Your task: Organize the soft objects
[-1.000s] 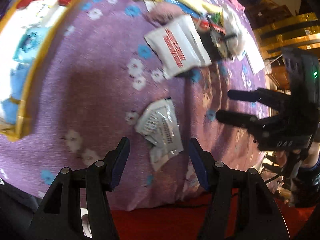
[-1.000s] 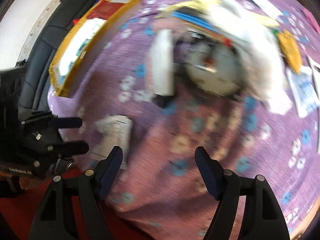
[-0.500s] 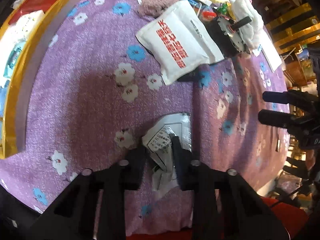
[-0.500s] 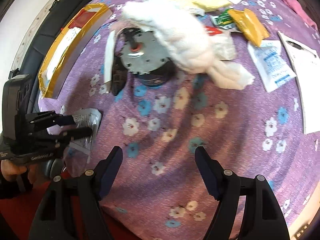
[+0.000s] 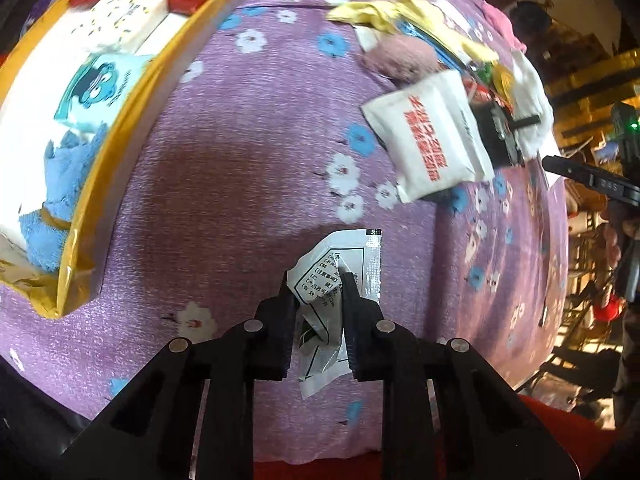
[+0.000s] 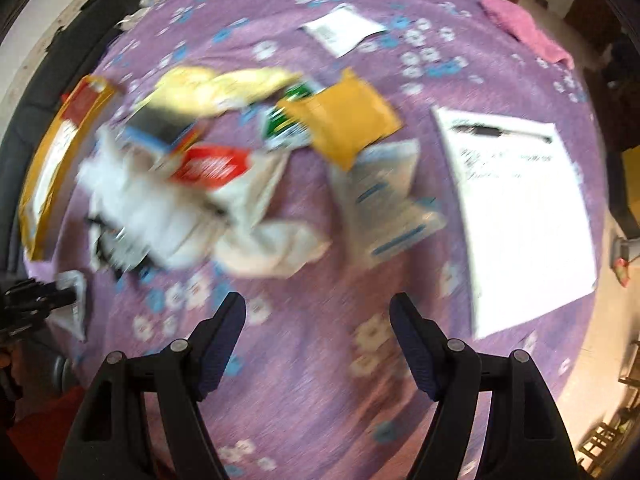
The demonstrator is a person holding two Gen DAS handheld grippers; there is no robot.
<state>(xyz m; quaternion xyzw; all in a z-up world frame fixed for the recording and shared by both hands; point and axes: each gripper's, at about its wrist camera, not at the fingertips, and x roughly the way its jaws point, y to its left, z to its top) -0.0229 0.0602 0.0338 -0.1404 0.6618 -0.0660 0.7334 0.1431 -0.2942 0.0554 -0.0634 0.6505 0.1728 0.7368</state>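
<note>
Crinkled foil sachet (image 5: 340,280) pinched by our closed left gripper (image 5: 318,284) may slip out, while our right gripper (image 6: 318,320) hangs open, holding nothing.

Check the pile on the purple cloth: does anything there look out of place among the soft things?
Yes. A hard metal motor with a black shaft sits in the pile, half under the white cloth and beside the white packet. It looks rigid, unlike the packets and cloths around it.
</note>
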